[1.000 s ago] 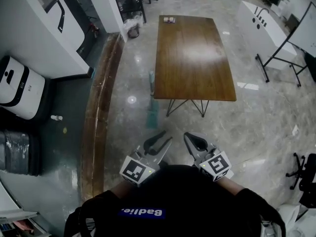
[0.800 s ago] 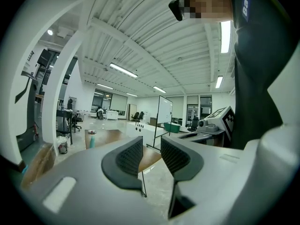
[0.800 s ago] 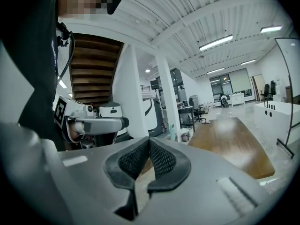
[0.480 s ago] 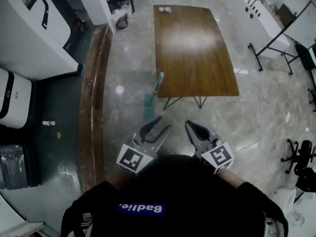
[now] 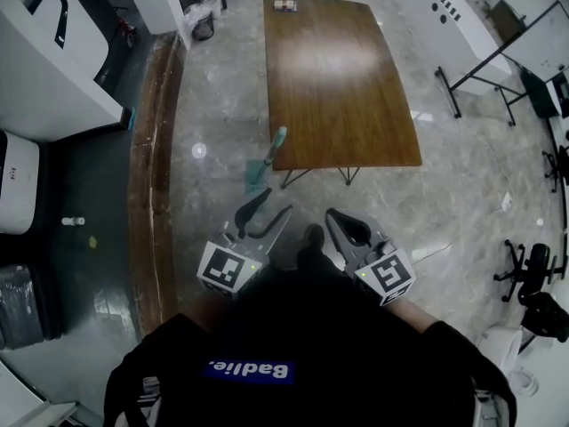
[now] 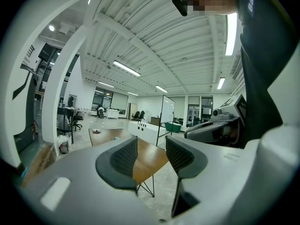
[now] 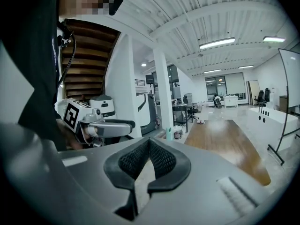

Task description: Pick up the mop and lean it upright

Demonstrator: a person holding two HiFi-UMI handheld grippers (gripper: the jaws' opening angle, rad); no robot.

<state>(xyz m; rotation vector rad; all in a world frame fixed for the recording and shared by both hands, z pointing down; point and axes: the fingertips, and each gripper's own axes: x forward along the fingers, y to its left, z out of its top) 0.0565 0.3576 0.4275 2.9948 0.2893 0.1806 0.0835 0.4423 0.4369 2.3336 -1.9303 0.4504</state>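
Observation:
The teal mop [image 5: 267,155] stands slanted at the near left corner of the wooden table [image 5: 338,69], its head on the floor and its handle top by the table edge. My left gripper [image 5: 274,203] [image 6: 151,150] is open just short of the mop. Its jaws have just been opening and nothing is between them. Level with it on the right, my right gripper [image 5: 332,216] [image 7: 149,143] is shut with nothing in it. A teal tip [image 7: 169,133], probably the mop's handle, shows in the right gripper view beyond the jaws.
A long wooden strip [image 5: 147,176] runs along the floor on the left, with white machines [image 5: 53,69] behind it. A small item [image 5: 284,5] lies at the table's far end. A whiteboard stand [image 5: 480,69] and an office chair [image 5: 533,269] are on the right.
Both grippers have come forward toward the table, so the mop now lies closer to them. The left jaws stand wider apart than before.

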